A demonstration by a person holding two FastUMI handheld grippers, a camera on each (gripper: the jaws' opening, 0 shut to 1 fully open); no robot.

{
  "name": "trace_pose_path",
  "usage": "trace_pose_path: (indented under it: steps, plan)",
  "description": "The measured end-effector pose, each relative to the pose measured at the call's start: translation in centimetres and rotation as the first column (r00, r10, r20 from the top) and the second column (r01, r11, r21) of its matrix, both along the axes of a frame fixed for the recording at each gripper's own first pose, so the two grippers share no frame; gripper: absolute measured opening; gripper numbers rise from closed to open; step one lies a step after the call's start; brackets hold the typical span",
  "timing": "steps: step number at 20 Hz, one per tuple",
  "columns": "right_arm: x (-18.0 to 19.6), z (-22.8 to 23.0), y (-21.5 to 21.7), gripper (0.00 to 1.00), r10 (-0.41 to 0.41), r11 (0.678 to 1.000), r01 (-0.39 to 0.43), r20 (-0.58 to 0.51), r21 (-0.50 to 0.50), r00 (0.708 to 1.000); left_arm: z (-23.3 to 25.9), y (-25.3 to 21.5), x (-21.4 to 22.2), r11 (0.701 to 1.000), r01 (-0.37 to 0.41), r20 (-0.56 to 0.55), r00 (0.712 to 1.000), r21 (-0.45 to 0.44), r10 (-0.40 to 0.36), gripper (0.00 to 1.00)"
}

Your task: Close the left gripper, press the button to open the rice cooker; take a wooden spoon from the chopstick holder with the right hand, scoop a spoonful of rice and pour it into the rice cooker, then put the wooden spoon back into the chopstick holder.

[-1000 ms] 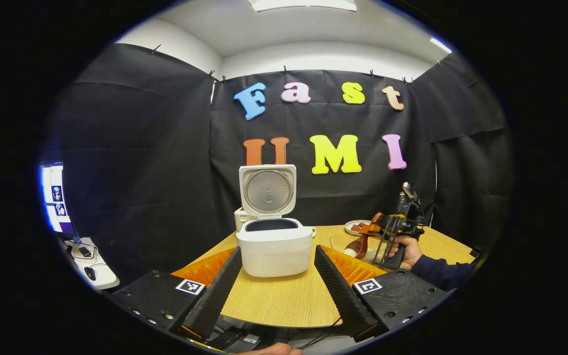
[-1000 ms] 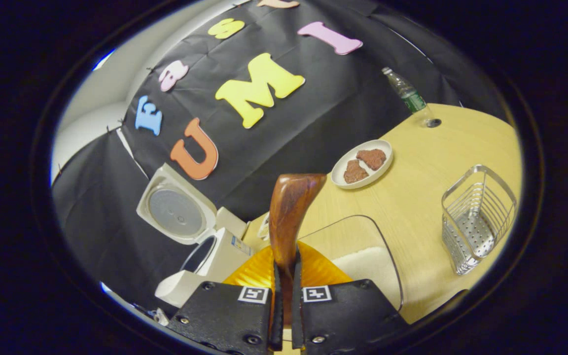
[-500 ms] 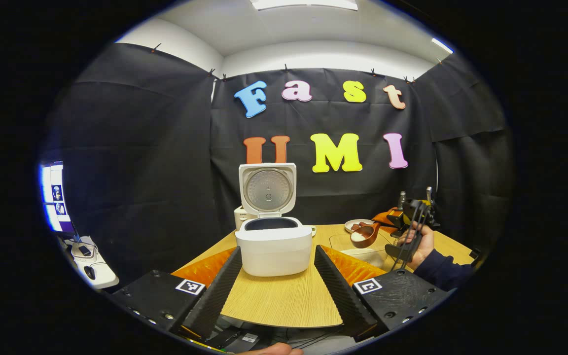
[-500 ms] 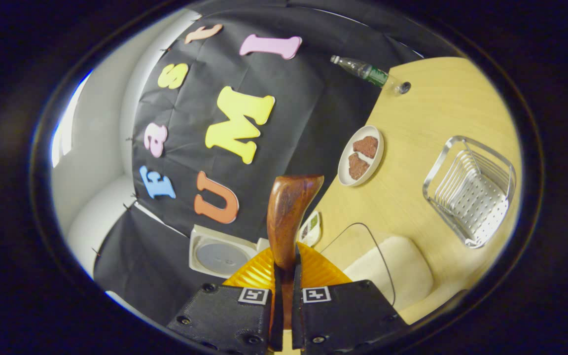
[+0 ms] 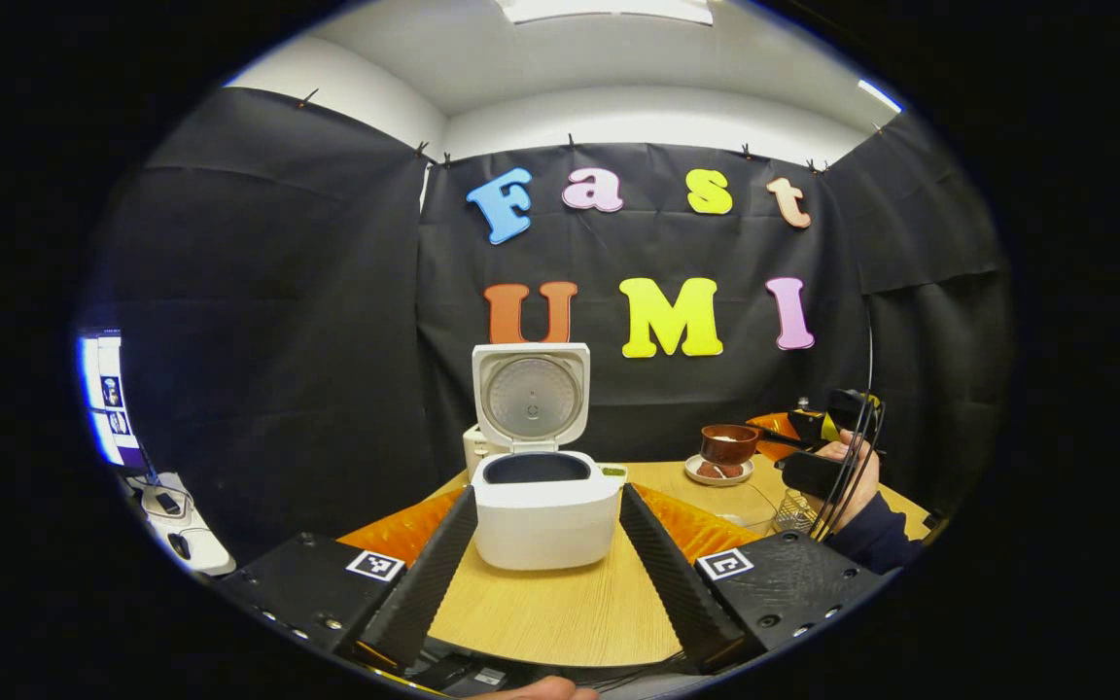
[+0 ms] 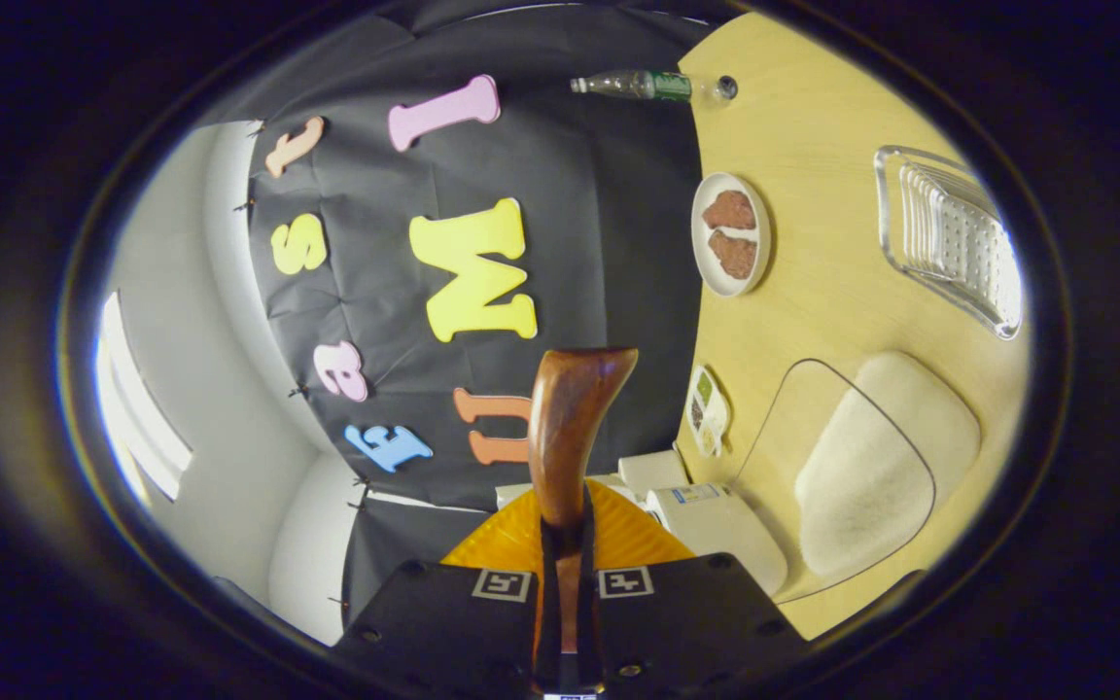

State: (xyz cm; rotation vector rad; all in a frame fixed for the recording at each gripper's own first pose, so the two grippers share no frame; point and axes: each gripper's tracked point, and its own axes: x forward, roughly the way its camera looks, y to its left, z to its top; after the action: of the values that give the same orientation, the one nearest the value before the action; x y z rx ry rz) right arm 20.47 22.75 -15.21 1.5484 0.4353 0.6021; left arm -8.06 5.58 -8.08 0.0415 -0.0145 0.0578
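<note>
The white rice cooker stands on the table with its lid up, straight ahead of my left gripper, which is open with its fingers spread to either side of the pot. To the cooker's right, a hand holds my right gripper in the air, shut on the wooden spoon, whose bowl carries white rice. In the right gripper view, rolled sideways, the spoon's handle rises from my right gripper. The clear container of rice and the cooker lie below it.
The wire chopstick holder stands on the wooden table beyond the rice container. A white plate with brown food, a plastic bottle and a small packet sit near the back wall. A side desk with a screen is far left.
My right gripper has lifted the spoon out of the rice container, turned its bowl upward with rice in it and risen above the table. The left gripper stayed open.
</note>
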Motion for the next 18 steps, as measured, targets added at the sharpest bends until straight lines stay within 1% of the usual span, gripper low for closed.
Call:
trace_pose_path:
  steps: [2,6,7,9,11,13,16,18]
  plan:
    - [0.6,0.4,1.2,0.11,0.009,0.999,-0.008,0.011,-0.051,1.000,0.6,0.3,0.4,1.000,0.003,0.008,1.000,0.000,-0.003,0.94]
    - [2.7,1.3,4.2,0.12,0.007,0.995,-0.005,0.022,-0.100,1.000,0.7,1.7,1.3,1.000,-0.007,-0.002,1.000,-0.004,0.007,0.94]
    - [3.3,1.4,5.3,0.12,0.013,0.991,-0.010,0.026,-0.131,1.000,0.7,2.1,1.3,1.000,-0.013,0.000,1.000,-0.005,0.013,0.94]
    - [3.7,1.6,7.6,0.11,0.040,0.973,-0.026,0.053,-0.228,0.998,0.7,3.0,1.7,0.999,-0.030,0.008,1.000,-0.012,0.030,0.94]
    - [4.3,2.5,9.6,0.12,0.058,0.956,-0.026,0.101,-0.293,0.993,0.0,3.7,1.7,0.999,-0.039,-0.001,0.999,-0.019,0.039,0.94]
    - [4.5,3.7,11.8,0.12,0.083,0.935,-0.024,0.150,-0.354,0.985,-0.3,4.6,1.8,0.998,-0.056,-0.011,0.998,-0.018,0.056,0.94]
    - [4.9,4.3,15.4,0.12,0.144,0.872,-0.027,0.203,-0.488,0.969,-0.1,6.1,1.8,0.995,-0.087,0.011,0.996,-0.040,0.087,0.94]
    - [5.4,4.6,17.7,0.12,0.182,0.830,-0.026,0.226,-0.557,0.957,-0.5,6.2,2.0,0.994,-0.082,0.002,0.997,-0.070,0.083,0.94]
